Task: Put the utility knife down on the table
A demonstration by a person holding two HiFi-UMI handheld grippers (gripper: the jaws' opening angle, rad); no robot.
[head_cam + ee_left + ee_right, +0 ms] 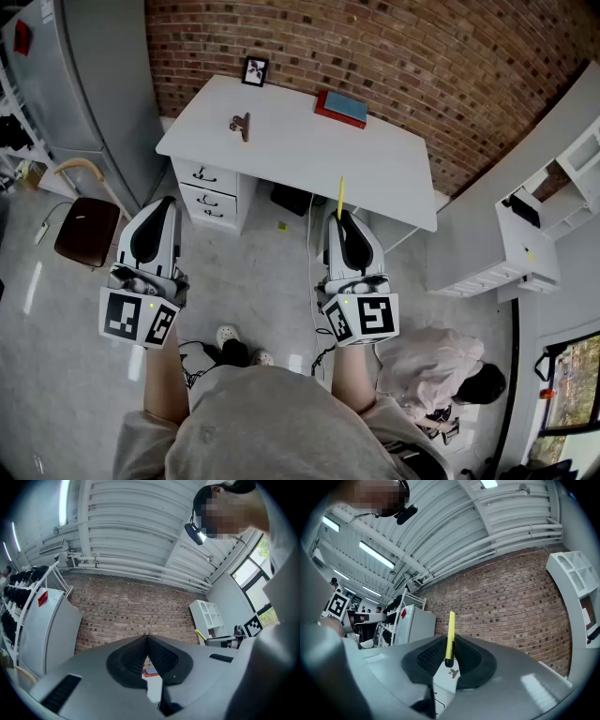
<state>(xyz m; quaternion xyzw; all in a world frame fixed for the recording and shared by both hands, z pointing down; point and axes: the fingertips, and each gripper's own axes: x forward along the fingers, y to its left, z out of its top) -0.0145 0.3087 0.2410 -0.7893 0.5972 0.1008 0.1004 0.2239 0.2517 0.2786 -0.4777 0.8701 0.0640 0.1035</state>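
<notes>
A slim yellow utility knife [450,637] stands upright between the pads of my right gripper [449,654], which is shut on it. In the head view the utility knife [340,196] pokes up from the right gripper [341,221], held in the air in front of the white table [394,169]. My left gripper [165,208] hangs to the left, off the table's front left corner. Its jaws meet with nothing between them in the left gripper view [147,644].
On the table lie a small picture frame [255,71] at the back, a brown clip [242,126] at the left and a red and blue book [341,108]. A drawer unit [214,192] sits under the table's left. A brown stool [86,232] stands at the left, a white shelf [525,246] at the right.
</notes>
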